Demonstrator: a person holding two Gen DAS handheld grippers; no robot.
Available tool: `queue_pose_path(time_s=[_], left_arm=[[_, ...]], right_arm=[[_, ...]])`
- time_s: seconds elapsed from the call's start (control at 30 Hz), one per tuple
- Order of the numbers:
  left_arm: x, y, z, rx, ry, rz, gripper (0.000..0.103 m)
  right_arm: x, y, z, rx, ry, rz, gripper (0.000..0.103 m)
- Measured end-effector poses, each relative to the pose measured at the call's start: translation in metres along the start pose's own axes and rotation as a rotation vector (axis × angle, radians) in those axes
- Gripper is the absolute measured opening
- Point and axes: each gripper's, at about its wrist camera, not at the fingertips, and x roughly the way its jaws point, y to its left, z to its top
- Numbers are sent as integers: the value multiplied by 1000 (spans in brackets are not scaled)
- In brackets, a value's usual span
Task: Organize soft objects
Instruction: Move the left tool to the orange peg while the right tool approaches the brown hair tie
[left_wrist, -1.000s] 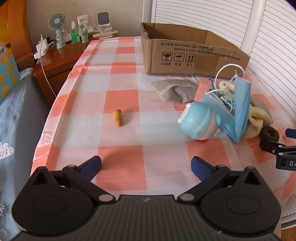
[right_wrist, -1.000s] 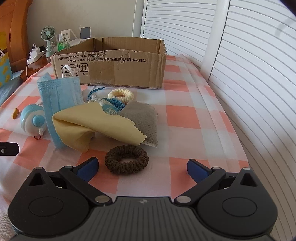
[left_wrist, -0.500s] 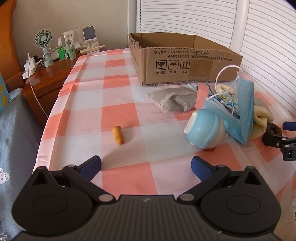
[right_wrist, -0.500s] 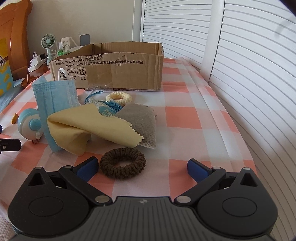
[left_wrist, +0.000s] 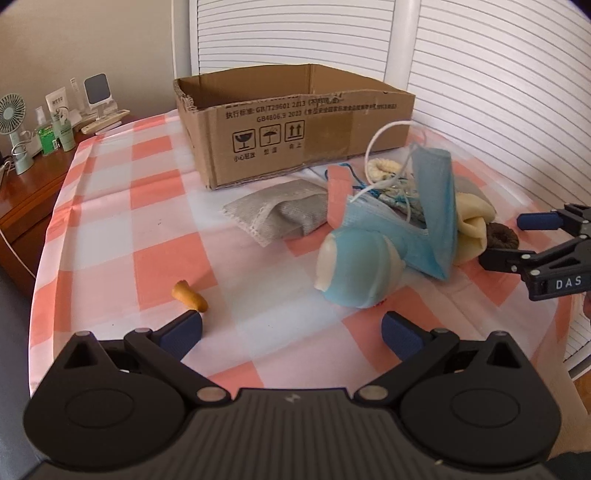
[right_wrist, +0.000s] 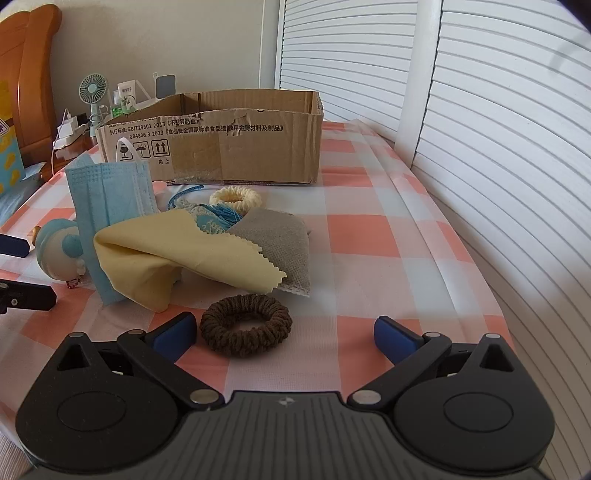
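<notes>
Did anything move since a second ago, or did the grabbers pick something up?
Only the grabbers moved. The left gripper swung toward the box and closer to the blue toy; the right gripper crept up on the brown scrunchie, which now lies between its open fingers. Nothing was picked up or dropped. The mask, yellow cloth and orange piece stayed put.

Open checked cloth along table's (right_wrist: 369, 236) right edge, shutter side, from near edge up to cardboard box (right_wrist: 236, 147). Middle blocked by heap: face mask (right_wrist: 110, 206) upright, yellow cloth (right_wrist: 177, 254), grey pouch (right_wrist: 280, 240). Brown scrunchie (right_wrist: 245, 328) lying just ahead of heap. Left half bare apart from small orange piece (left_wrist: 190, 295).
</notes>
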Motion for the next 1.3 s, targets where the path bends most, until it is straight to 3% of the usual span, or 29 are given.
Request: queue_pose_path(time_s=[0.17, 0.37, 0.43, 0.5, 0.63, 0.67, 0.8, 1.3], left_arm=[[-10, 8, -2, 4, -9, -14, 102], [-22, 34, 5, 70, -28, 48, 99], [-20, 43, 6, 98, -20, 62, 90], [-17, 49, 5, 118, -2, 63, 73], [-16, 60, 1, 135, 1, 28, 67], [-16, 61, 1, 133, -2, 17, 61], [-19, 63, -2, 89, -8, -12, 46], [-41, 36, -33, -167, -78, 179, 46]], right_arm=[[-1, 0, -1, -3, -6, 2, 103], [-1, 0, -2, -4, -10, 4, 103], [-2, 0, -2, -3, -10, 2, 103], [-1, 1, -2, -2, -8, 0, 103], [-1, 2, -1, 3, -5, -6, 103], [-1, 2, -1, 5, -4, -8, 103], [0, 3, 0, 8, 4, -13, 103], [-1, 3, -1, 9, -12, -14, 103]])
